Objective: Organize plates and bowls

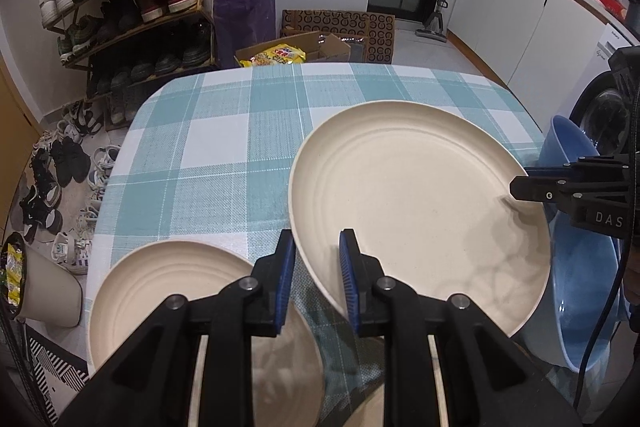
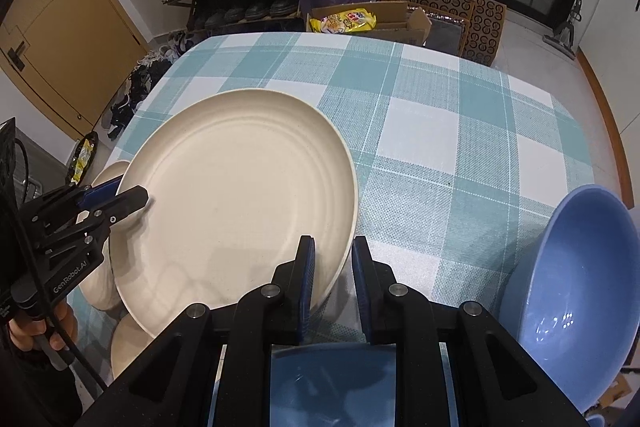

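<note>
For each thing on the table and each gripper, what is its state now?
large cream plate: lifted and tilted, rim between the fingers of both grippers
small cream plate: flat on the tablecloth, untouched
blue bowl: tilted, near table edge, not gripped
left gripper: fingers around the large plate's rim
right gripper: fingers around the opposite rim, not fully closed

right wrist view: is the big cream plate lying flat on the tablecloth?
No. The big cream plate is tilted up off the tablecloth, its rim between the fingers of the left gripper and right gripper.
</note>
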Demonstrator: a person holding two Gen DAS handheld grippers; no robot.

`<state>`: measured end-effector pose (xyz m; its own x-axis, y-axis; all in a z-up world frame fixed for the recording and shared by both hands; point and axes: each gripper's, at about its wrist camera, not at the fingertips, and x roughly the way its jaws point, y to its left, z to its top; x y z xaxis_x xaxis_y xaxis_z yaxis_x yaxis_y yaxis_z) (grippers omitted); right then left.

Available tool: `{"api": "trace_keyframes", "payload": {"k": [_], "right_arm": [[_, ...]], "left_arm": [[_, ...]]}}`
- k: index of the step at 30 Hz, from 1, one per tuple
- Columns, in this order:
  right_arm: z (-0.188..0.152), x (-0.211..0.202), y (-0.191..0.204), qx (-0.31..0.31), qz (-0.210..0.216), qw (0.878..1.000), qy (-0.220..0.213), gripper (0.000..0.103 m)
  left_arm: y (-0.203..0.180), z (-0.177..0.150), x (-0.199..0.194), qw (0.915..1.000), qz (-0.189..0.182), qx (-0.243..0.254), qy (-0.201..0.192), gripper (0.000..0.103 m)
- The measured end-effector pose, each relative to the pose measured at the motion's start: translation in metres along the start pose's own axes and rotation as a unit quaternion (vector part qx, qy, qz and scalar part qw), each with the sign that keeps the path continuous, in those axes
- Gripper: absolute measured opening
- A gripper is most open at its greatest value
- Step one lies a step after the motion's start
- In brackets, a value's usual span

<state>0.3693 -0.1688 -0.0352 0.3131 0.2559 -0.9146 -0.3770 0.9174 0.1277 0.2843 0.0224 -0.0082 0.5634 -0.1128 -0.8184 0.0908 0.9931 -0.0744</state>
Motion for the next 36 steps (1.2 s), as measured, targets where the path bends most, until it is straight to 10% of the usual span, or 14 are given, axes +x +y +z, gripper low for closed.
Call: {"api": "trace_keyframes", "payload": {"k": [36], "right_arm": [[-0.051,-0.103,0.046,-0.028,0.002,0.997,-0.079,0.019]], "left_arm": [[-0.008,-0.035,-0.101,0.9973,0.008,0.001,-0.072,0.021]]}}
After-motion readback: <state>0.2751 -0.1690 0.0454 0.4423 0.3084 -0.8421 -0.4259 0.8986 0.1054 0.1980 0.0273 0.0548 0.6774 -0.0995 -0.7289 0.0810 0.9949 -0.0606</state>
